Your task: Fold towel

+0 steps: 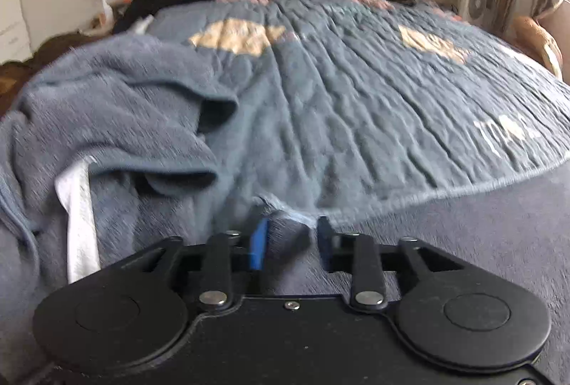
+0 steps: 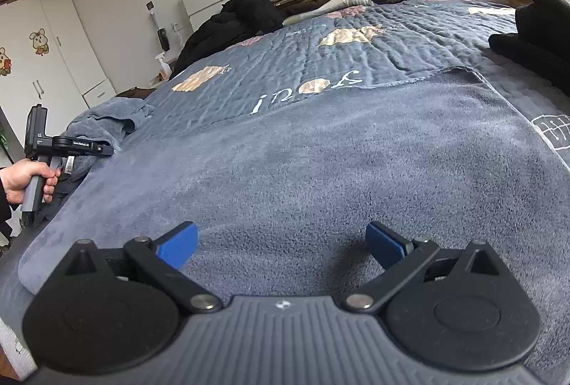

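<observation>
The towel (image 2: 302, 178) lies spread flat on the bed (image 2: 356, 64), over the quilt. Left tongs (image 1: 290, 242): jaws narrowly spaced, a fold of the towel's edge (image 1: 285, 228) between the blue pads; actual pinch cannot be confirmed. Right tongs (image 2: 281, 246): jaws spread wide above the towel, holding nothing.

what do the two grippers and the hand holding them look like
Both grippers are black, with round disc housings, linkage bars on silver pivot screws, and blue ribbed pads on the jaws. The right gripper has a grey ribbed plate with a small logo at its middle. From the right wrist view, the left gripper carries white lettering and a grey handle, gripped by a hand with a dark sleeve at the wrist.
</observation>
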